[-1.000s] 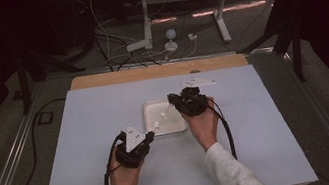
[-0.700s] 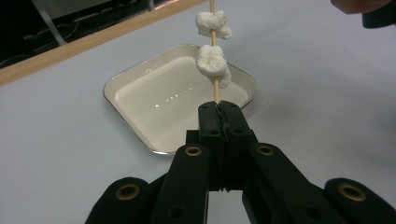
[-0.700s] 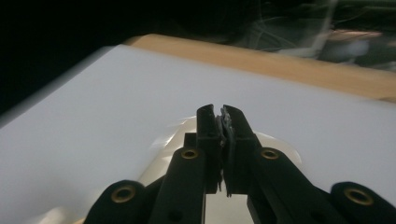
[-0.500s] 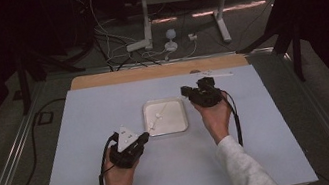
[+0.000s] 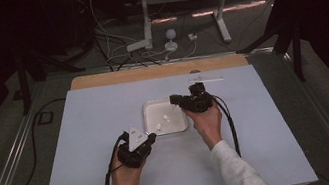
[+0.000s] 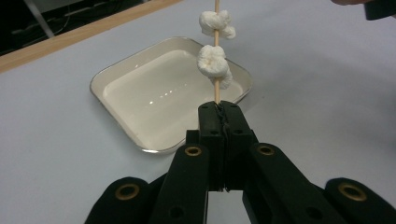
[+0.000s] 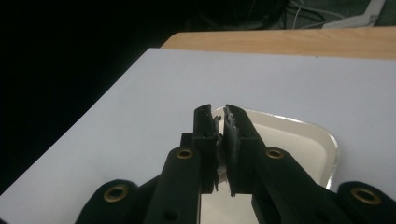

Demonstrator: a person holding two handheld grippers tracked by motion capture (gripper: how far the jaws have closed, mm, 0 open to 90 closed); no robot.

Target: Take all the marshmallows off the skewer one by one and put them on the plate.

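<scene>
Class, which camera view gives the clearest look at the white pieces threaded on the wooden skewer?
The left gripper view: the white pieces sit close and sharp on the skewer, which the left gripper clamps above the tray. The high view shows them as tiny specks.

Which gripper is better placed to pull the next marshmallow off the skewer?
Probably the right gripper: it hovers over the tray, apparently holding nothing. The left gripper is shut on the skewer.
</scene>
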